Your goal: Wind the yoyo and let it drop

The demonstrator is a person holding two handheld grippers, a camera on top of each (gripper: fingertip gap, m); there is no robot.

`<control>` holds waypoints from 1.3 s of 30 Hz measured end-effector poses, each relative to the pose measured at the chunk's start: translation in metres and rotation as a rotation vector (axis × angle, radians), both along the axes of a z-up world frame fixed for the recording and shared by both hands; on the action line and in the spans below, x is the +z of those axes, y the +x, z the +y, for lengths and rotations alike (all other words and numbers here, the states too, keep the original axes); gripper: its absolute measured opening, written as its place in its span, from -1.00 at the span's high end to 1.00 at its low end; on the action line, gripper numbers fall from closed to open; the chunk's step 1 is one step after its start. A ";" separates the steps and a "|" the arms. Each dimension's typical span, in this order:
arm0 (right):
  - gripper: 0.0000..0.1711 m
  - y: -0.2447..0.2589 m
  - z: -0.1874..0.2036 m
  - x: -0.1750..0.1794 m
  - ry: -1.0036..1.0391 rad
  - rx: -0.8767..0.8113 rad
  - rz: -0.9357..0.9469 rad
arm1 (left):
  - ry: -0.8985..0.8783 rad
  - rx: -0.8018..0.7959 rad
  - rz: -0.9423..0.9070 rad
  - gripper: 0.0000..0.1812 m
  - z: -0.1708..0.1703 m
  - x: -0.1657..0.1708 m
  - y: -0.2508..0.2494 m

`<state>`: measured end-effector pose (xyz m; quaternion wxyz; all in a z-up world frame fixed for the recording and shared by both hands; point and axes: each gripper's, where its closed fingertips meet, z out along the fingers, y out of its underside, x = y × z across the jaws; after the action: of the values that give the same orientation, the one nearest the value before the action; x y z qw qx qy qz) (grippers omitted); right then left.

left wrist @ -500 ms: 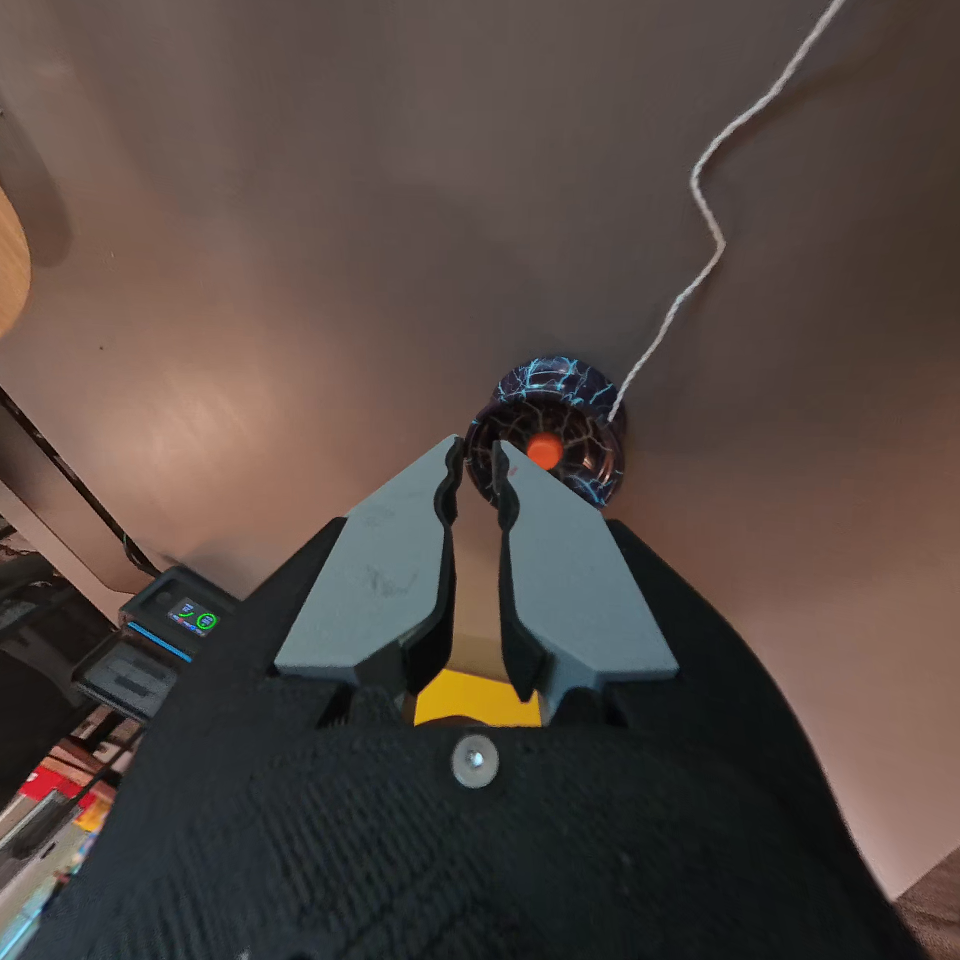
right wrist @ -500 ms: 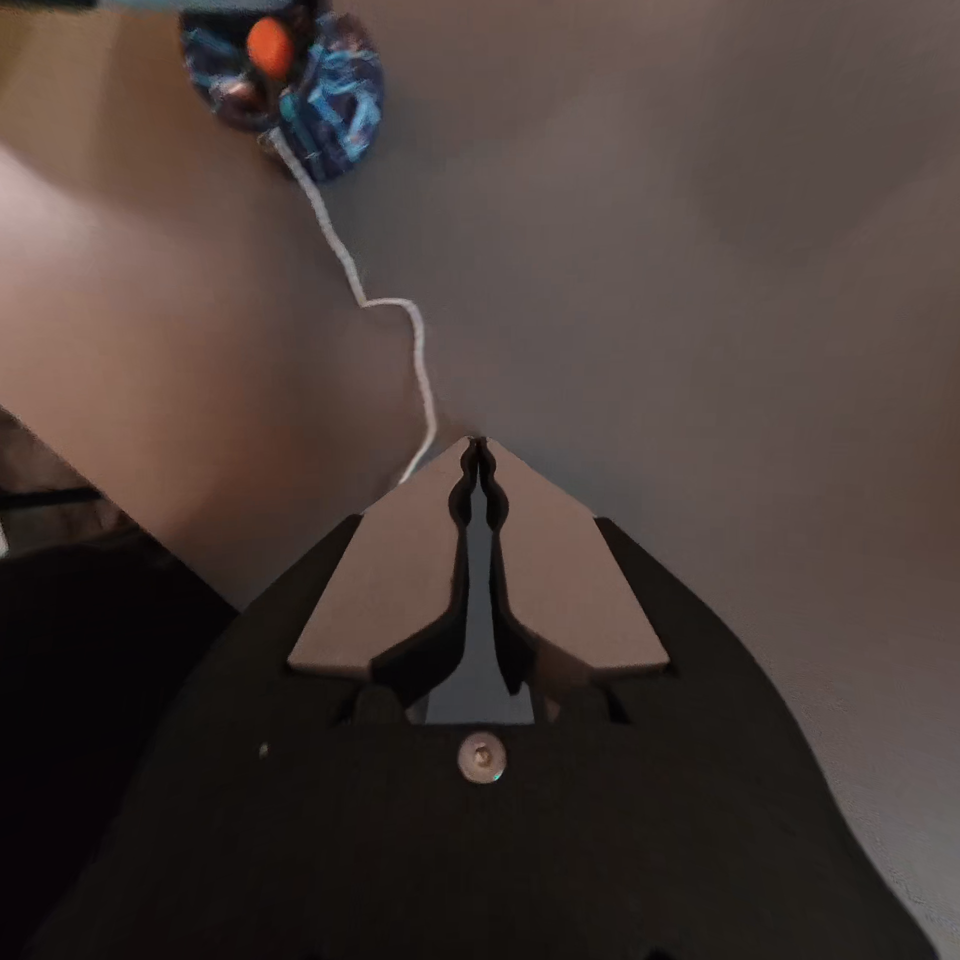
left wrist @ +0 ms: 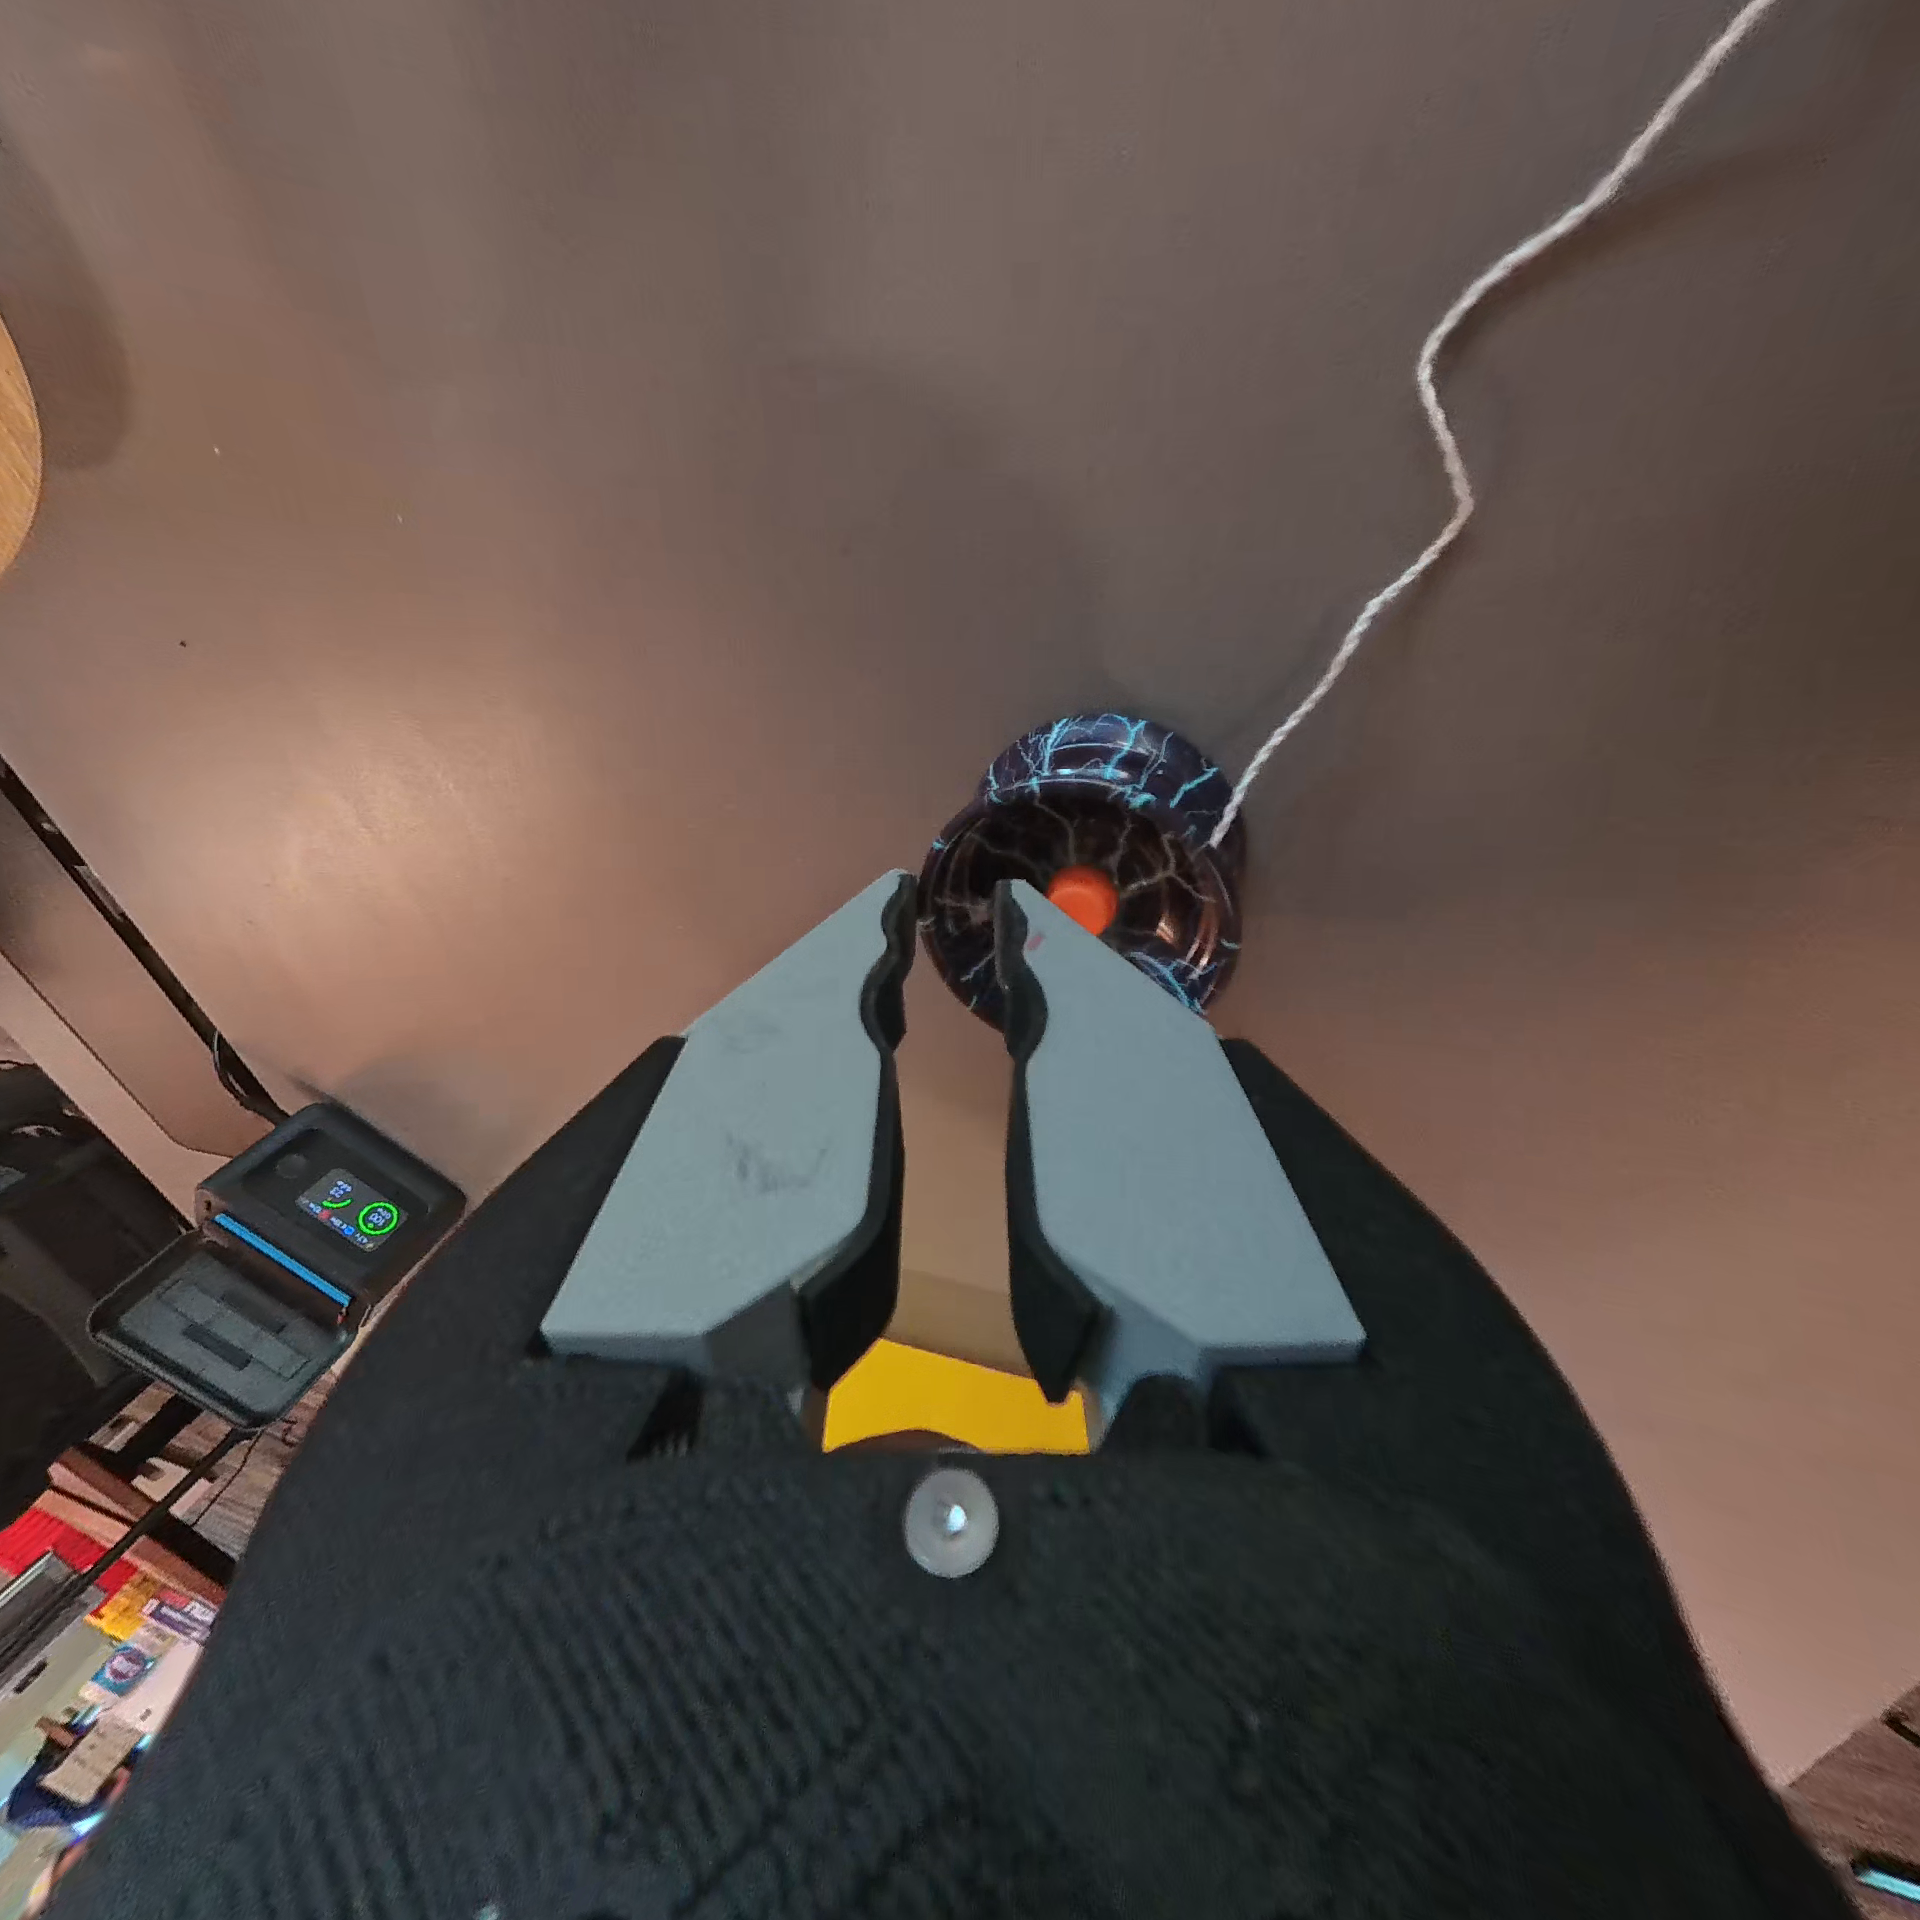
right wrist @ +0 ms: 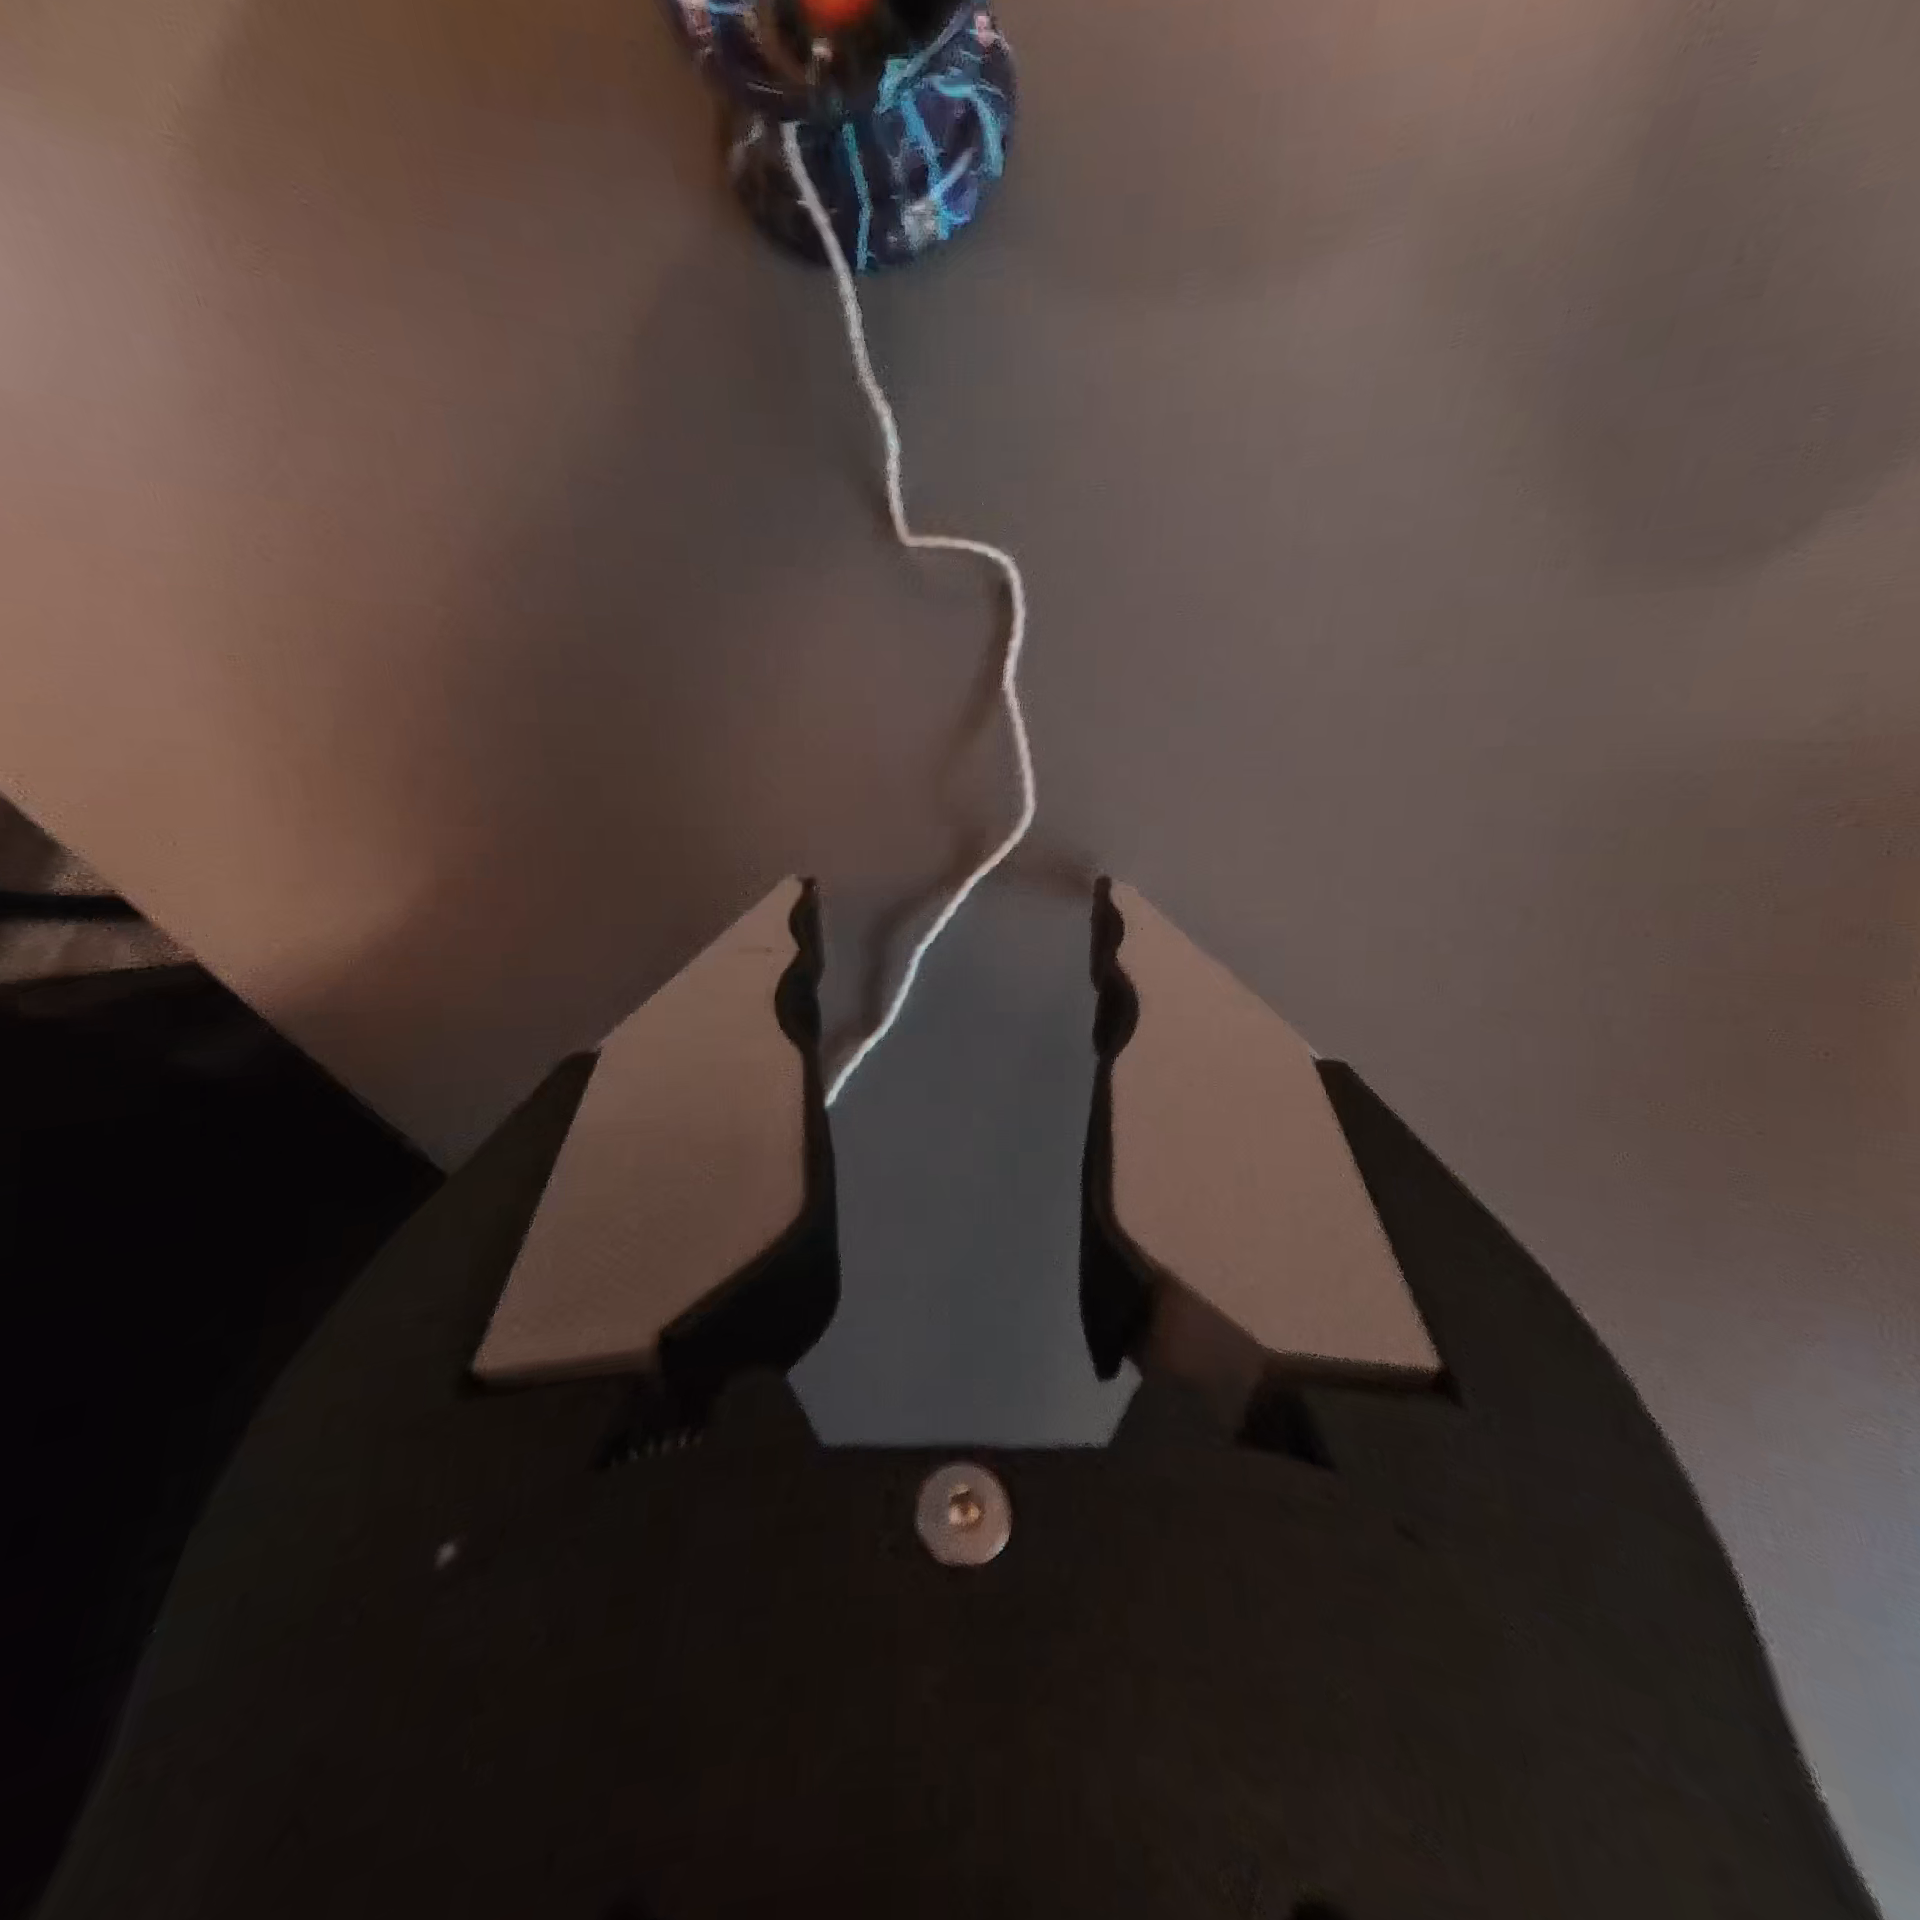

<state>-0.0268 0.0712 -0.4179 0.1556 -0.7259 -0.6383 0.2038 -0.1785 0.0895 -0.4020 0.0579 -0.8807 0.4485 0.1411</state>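
yoyo [left wrist: 1086,862] lies on its side on the brown tabletop [left wrist: 623,520]; all places below are given relative to it. one white string [left wrist: 1444,499] leaves its groove slack and kinked, so little or no winding is visible yet.

left gripper [left wrist: 951,914]: fingers set narrowly apart, tips touching or just short of the near rim of the yoyo; contact cannot be confirmed. right gripper [right wrist: 951,904]: fingers spread wide, holding nothing, well apart from the yoyo, with the free string end lying between them.

step in hand, as judged: securing body and string before winding. next move calls for the left gripper to steady the yoyo and the right to close on the string.

count: one yoyo, one string, two grippers, one small device with a lit screen [left wrist: 348,1210] near the table edge.
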 end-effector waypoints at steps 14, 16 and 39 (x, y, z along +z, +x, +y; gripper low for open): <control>1.00 -0.002 0.059 0.008 -0.057 -0.037 0.015 | 0.035 -0.072 0.051 0.87 -0.004 0.001 -0.001; 0.77 -0.004 0.048 0.016 -0.056 -0.005 0.033 | 0.032 -0.077 0.059 0.87 -0.004 0.001 -0.001; 1.00 -0.006 0.075 -0.002 0.106 0.042 -0.029 | 0.085 0.040 0.013 0.82 -0.020 0.008 -0.010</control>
<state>-0.0323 0.1466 -0.4194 0.1803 -0.7058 -0.6655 0.1626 -0.1882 0.0696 -0.3939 0.0897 -0.8853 0.4247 0.1668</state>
